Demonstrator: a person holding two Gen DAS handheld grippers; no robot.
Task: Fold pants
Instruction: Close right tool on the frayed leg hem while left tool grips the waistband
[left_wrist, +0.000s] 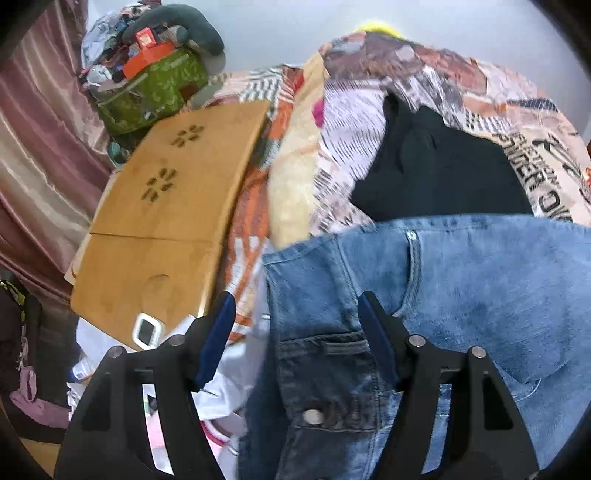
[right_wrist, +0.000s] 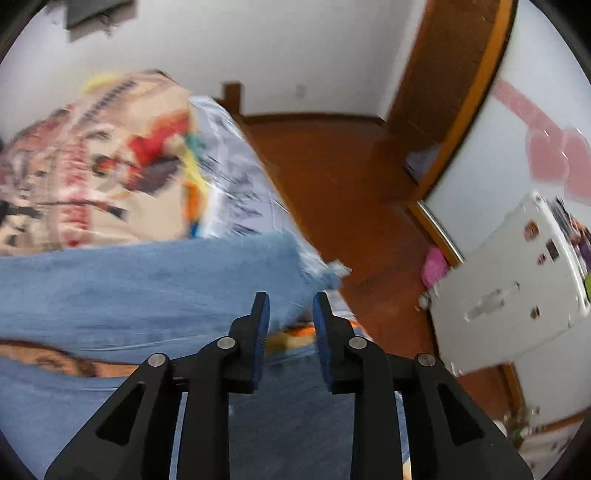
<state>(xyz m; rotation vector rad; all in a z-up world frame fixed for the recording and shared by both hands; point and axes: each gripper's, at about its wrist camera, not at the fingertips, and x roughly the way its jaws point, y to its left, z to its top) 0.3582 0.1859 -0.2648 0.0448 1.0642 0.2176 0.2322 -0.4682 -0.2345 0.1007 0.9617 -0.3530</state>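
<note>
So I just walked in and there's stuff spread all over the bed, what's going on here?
A person with a two-finger gripper in each hand is folding a pair of blue jeans on a bed covered by a patterned blanket. The left gripper hangs open above the waistband end, near the button and pocket, pads off the denim. The right gripper is over the far leg end, its jaws slightly apart and gripping nothing. A black garment lies beyond the jeans, and a wooden lap table sits beside them.
</note>
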